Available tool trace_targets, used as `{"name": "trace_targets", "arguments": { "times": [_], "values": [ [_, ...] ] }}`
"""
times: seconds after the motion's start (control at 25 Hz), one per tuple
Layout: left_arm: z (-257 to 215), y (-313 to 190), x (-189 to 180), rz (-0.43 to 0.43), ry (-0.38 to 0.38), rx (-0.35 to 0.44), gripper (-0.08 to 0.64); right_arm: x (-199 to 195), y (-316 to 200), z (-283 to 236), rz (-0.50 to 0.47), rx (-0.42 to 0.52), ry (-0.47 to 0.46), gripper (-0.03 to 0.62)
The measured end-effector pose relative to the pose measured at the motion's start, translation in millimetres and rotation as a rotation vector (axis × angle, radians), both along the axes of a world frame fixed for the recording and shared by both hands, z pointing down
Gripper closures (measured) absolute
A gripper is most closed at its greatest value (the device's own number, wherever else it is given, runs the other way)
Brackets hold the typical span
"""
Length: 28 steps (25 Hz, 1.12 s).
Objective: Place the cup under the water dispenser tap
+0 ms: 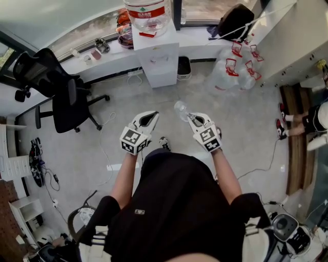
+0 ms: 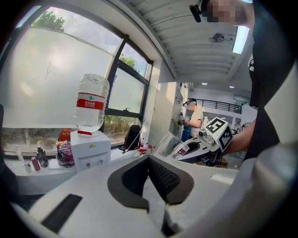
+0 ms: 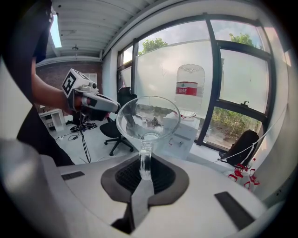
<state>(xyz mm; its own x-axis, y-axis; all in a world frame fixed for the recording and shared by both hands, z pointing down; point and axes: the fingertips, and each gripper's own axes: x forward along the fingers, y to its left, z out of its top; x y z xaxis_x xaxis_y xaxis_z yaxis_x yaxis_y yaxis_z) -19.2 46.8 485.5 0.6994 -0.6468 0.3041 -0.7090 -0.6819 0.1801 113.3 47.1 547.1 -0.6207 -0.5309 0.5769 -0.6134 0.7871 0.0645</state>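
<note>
A clear plastic cup (image 1: 180,108) is pinched by its wall in my right gripper (image 1: 190,118), which is shut on it; in the right gripper view the cup (image 3: 148,118) stands up from between the dark pads (image 3: 160,175). The white water dispenser (image 1: 160,61), with a bottle (image 1: 147,15) on top, stands ahead against the window ledge, well apart from the cup. My left gripper (image 1: 149,116) hovers beside the right one, jaws together and nothing in them. The left gripper view shows the dispenser (image 2: 89,151) and the held cup (image 2: 170,142).
A black office chair (image 1: 61,97) stands at the left. Several empty water bottles (image 1: 238,66) lie right of the dispenser, below a black bag (image 1: 236,20) on the ledge. Cables trail over the floor (image 1: 107,148). A person (image 1: 307,120) is at the right edge.
</note>
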Motion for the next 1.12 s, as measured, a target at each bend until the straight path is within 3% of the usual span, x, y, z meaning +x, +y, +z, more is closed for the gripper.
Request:
{"name": "trace_targets", "arguments": {
  "times": [1.12],
  "values": [
    [20.4,-18.8,-130.3,-0.125,0.036,0.002,0.56,-111.5,-26.3,23.9,-0.074,-0.013,0.033,0.58]
  ]
}}
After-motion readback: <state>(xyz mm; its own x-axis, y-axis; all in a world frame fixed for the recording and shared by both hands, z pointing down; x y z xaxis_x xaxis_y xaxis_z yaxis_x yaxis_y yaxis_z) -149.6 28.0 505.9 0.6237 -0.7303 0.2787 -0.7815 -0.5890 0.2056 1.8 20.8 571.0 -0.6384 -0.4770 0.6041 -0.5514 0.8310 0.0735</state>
